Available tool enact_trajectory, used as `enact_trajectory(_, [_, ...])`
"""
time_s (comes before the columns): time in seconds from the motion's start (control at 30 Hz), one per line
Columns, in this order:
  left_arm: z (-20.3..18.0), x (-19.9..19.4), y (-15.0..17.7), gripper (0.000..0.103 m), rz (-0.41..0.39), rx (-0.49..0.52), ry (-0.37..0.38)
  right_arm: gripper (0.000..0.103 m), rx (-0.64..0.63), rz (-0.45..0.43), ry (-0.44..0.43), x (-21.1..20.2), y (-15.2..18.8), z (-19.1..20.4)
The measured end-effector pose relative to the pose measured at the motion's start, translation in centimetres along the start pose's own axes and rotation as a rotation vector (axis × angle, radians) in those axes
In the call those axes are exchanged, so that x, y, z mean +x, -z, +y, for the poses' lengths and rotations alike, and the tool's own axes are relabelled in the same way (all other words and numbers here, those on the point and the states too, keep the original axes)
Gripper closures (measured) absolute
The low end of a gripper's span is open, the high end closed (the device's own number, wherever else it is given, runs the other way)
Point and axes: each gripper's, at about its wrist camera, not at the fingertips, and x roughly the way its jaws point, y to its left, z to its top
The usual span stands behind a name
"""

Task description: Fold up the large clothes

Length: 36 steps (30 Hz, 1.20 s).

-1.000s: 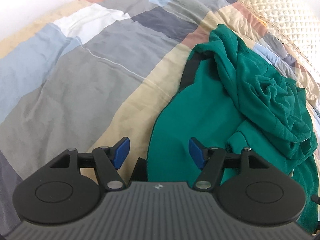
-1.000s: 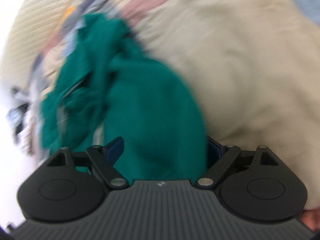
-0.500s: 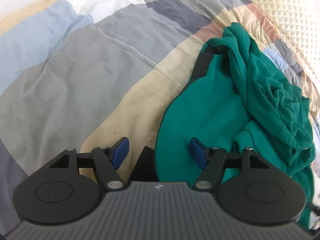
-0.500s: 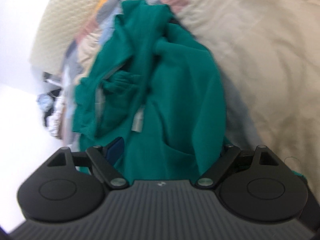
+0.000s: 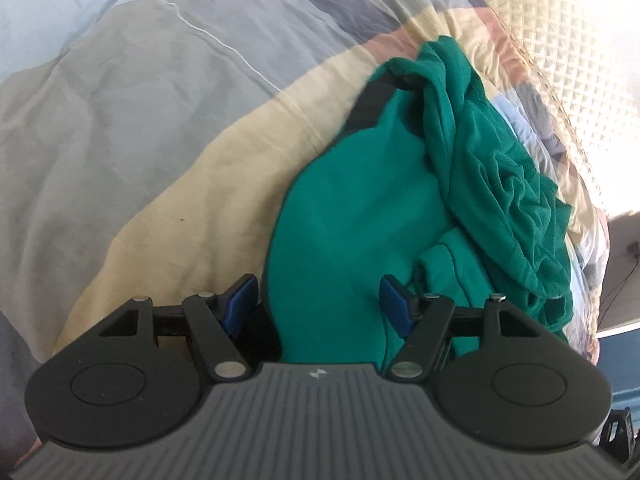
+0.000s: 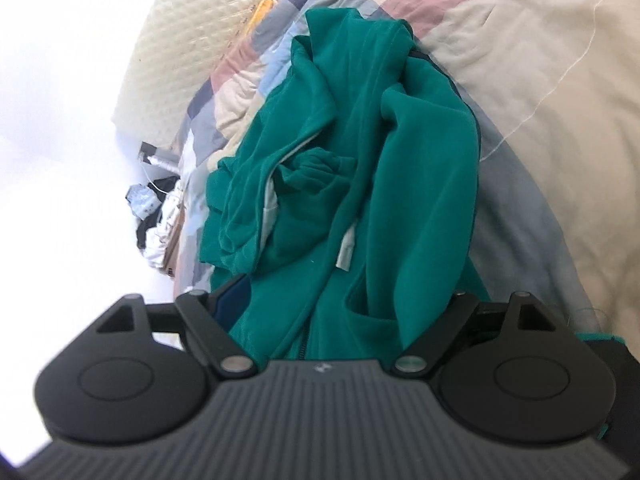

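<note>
Green fleece, a zip-front jacket (image 5: 352, 240), lies crumpled on a patchwork duvet (image 5: 132, 128) of grey, blue, cream and pink blocks, bunched toward the right side of the bed beside a quilted cream pillow (image 5: 552, 32). Your left gripper (image 5: 316, 300) hovers over the jacket's near, smooth panel with its blue pads well apart and nothing pinched between them; your right gripper (image 6: 340, 300) is likewise spread wide, cloth lying in the gap, though its right pad is hidden behind a fold and no squeeze is visible. The step in hand looks to be the first grasp to open the garment out, so take a single layer at the near hem or the zip edge (image 6: 344, 252), not the heaped sleeve and hood folds on the far right, and lift both corners together so the body falls flat. Open room lies to your left, where the grey and cream duvet is bare; drag the jacket that way. Keep clear of the right edge of the bed, where the bedding drops off toward clutter (image 6: 156, 208) beyond the mattress.
</note>
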Motion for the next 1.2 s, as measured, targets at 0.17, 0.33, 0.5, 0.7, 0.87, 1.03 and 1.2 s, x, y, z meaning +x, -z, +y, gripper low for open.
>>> enact_trajectory(0.17, [-1.1,0.3,0.5,0.031,-0.003,0.078,-0.019,0.026,-0.052,0.054,0.181,1.3,1.1,-0.5])
enact_trajectory(0.33, [-2.7,0.6,1.0,0.032,-0.022,0.162,0.009,0.042,-0.085,0.079,0.211,2.2,1.2,-0.2])
enact_trajectory(0.5, [-3.6,0.6,1.2,0.032,-0.037,0.198,0.06,0.071,-0.026,-0.039,0.03,0.0,0.5,0.1])
enact_trajectory(0.7, [-3.3,2.0,1.3,0.036,0.007,0.201,0.02,0.072,-0.043,-0.001,0.113,0.4,1.2,0.3])
enact_trajectory(0.87, [-3.4,1.9,1.6,0.058,0.011,0.216,0.023,0.073,-0.009,0.046,0.179,1.1,1.7,-0.9])
enact_trajectory(1.03, [-3.8,0.0,1.6,0.086,-0.016,0.199,0.103,0.095,0.017,-0.077,-0.036,-2.0,0.7,-0.1])
enact_trajectory(1.2, [-3.5,-3.6,-0.2,0.091,-0.056,0.083,0.263,0.095,0.079,-0.25,-0.29,-7.3,-1.4,0.1])
